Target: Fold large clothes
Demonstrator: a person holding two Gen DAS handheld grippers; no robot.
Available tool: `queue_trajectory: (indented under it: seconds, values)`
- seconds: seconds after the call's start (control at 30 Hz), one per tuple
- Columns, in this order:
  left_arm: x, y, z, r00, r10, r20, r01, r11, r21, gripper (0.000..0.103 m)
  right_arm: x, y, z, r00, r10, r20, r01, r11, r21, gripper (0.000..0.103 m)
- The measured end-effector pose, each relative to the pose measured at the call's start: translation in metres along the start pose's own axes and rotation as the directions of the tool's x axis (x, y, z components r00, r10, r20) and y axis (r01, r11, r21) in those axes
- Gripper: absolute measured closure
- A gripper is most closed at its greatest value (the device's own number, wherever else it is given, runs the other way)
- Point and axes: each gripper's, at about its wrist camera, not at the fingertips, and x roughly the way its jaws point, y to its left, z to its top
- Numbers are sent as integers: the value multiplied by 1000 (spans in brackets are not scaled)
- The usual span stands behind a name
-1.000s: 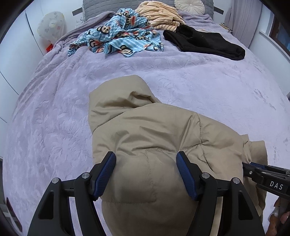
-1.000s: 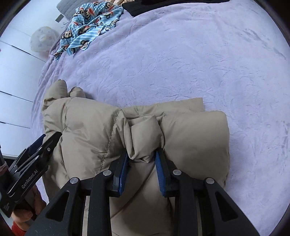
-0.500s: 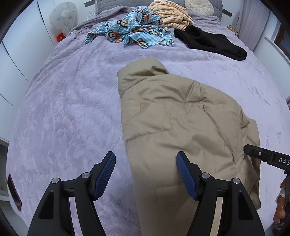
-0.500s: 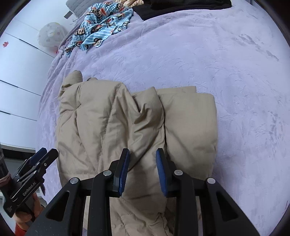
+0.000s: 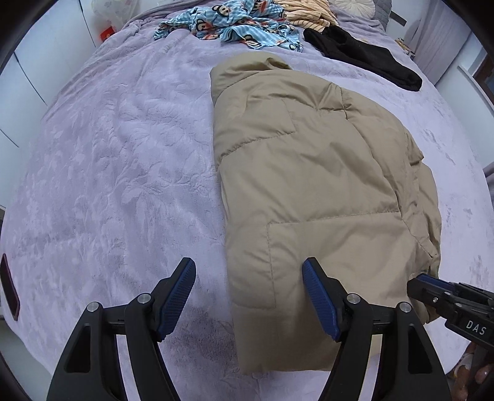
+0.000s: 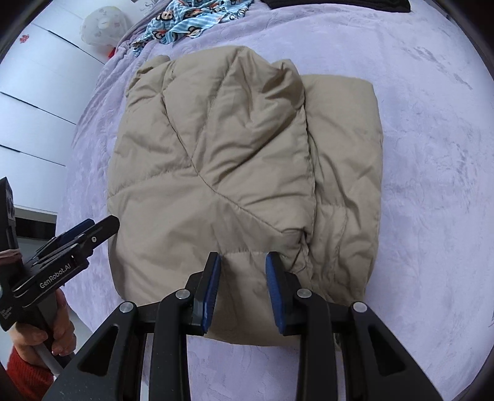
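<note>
A tan puffer jacket [image 5: 315,185] lies folded into a thick bundle on the purple bedspread [image 5: 117,160]; it also shows in the right wrist view [image 6: 234,172]. My left gripper [image 5: 248,296] is open and empty, above the jacket's near left edge. My right gripper [image 6: 242,283] is partly open over the jacket's near edge and holds nothing. The right gripper shows at the lower right of the left wrist view [image 5: 432,293], and the left gripper at the left of the right wrist view [image 6: 77,234].
A blue monkey-print garment [image 5: 234,24], a striped beige garment [image 5: 308,12] and a black garment [image 5: 364,55] lie at the far end of the bed. White cupboards [image 6: 37,111] stand to the left. The bed's near edge is just below the grippers.
The right gripper let go of the jacket fold and opened a little. Both grippers pulled back toward the near edge. The jacket settled flat on the bed.
</note>
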Motion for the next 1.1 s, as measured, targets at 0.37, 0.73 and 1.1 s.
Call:
queue_trajectory:
  seconds: [0.37,0.73,1.1]
  values:
    - [-17,-1,-6,1000,-27,-2,27,1000,11,30,-24,-6,-27,1000,0,7,0,996,91,67]
    - [-53,-23,-23,999,8,40,-8,1000,-1,30,-67,-23,-40,998,36,49,-39,996,75,56]
    - [-110,-51,-58,993,73,97,-66,994,-82,16,-112,-34,-52,995,69,65,-68,998,-12,35]
